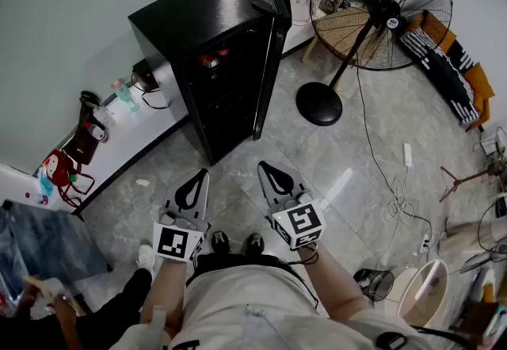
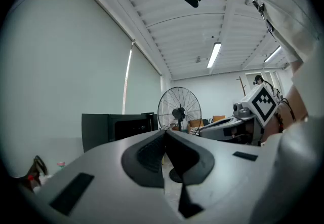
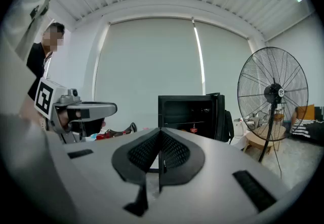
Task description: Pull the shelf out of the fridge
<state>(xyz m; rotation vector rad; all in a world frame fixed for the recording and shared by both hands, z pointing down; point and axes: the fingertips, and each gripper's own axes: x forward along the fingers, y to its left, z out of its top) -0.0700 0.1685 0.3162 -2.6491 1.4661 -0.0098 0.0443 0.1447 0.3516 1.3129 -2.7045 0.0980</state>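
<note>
A small black fridge [image 1: 214,55] stands by the wall with its door [image 1: 269,47] swung open to the right. Dark shelves [image 1: 226,91] show inside, with a red item on an upper one. In the right gripper view the fridge [image 3: 190,116] is straight ahead, some way off. My left gripper [image 1: 198,176] and right gripper [image 1: 268,168] hover side by side over the floor in front of the fridge. Both are shut with nothing between the jaws. In the left gripper view the fridge [image 2: 116,126] lies to the left.
A large standing fan [image 1: 372,16] is right of the fridge, its round base [image 1: 318,103] on the floor. Cables and a power strip [image 1: 407,154] trail at the right. A low white ledge [image 1: 119,135] with bottles and bags runs along the left wall. Another person crouches at bottom left.
</note>
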